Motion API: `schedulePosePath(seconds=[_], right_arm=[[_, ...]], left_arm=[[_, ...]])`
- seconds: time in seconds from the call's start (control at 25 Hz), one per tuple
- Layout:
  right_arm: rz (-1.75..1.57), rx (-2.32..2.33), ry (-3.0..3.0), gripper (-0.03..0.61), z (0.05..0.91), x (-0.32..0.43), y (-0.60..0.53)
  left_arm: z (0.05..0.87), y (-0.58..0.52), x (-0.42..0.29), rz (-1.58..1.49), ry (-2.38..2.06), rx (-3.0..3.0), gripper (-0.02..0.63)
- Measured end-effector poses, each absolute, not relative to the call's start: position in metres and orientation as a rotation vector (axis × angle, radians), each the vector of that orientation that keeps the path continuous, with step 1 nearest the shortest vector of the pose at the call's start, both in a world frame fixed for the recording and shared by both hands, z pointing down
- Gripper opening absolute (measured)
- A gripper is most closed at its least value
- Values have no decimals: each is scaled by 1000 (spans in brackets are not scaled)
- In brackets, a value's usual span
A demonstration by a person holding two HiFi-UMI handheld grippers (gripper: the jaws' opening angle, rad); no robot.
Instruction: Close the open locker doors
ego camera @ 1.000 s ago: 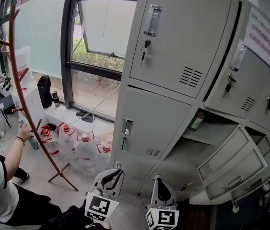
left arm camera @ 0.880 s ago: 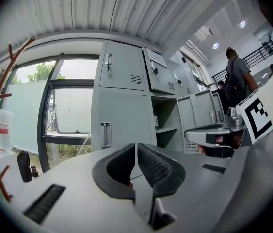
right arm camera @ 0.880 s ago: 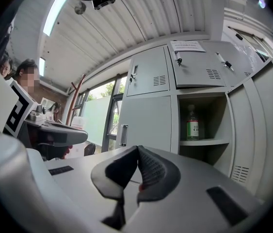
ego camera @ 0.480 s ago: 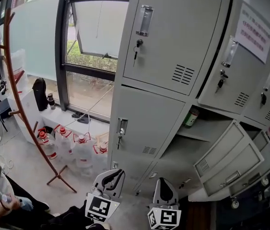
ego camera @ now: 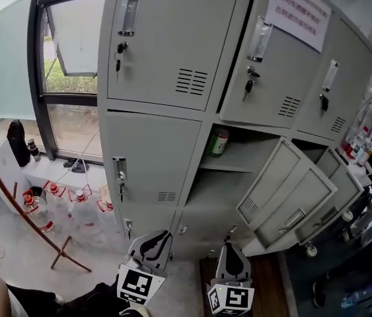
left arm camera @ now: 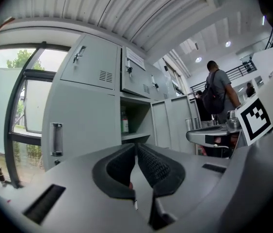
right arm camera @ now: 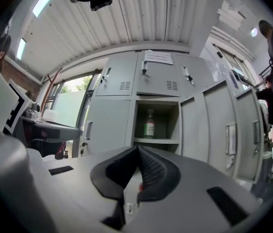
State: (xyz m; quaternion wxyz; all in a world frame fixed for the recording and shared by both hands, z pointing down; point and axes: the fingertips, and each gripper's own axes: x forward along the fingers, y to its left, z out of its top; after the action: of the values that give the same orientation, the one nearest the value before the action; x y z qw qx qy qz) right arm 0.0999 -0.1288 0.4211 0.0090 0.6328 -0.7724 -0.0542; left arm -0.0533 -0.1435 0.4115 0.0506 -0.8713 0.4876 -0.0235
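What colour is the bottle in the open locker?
The bottle is green, with a pale label; it shows best in the right gripper view.

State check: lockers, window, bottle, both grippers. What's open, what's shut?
Top-left locker door: closed, key in lock.
Middle locker door: swung open.
Right locker door: open too.
Bottle: upright on the open locker's shelf.
Window: tilted open.
Left gripper: jaws shut, empty.
Right gripper: jaws shut, empty.

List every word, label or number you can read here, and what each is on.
None reads clearly.
Paper notice on the upper locker door: red print, too blurred to read.
Bottle label, in the open locker: too small to read.
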Motion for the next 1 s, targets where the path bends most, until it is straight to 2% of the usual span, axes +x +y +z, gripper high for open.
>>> schedulePosePath(seconds=[0.44,0.76,1.0], right_arm=[[-160,2217,-2203,15,415,277,-112],[-137,2228,-2201,15,412,374,-121],[-86,2064,-2411,135,420,406,-140]], left_arm=[[411,-150,113,-73,1239,-2774,37],[408,-160,208,-82,1234,-2779,37],[416,-167,251,-104,1307,-2740,37]])
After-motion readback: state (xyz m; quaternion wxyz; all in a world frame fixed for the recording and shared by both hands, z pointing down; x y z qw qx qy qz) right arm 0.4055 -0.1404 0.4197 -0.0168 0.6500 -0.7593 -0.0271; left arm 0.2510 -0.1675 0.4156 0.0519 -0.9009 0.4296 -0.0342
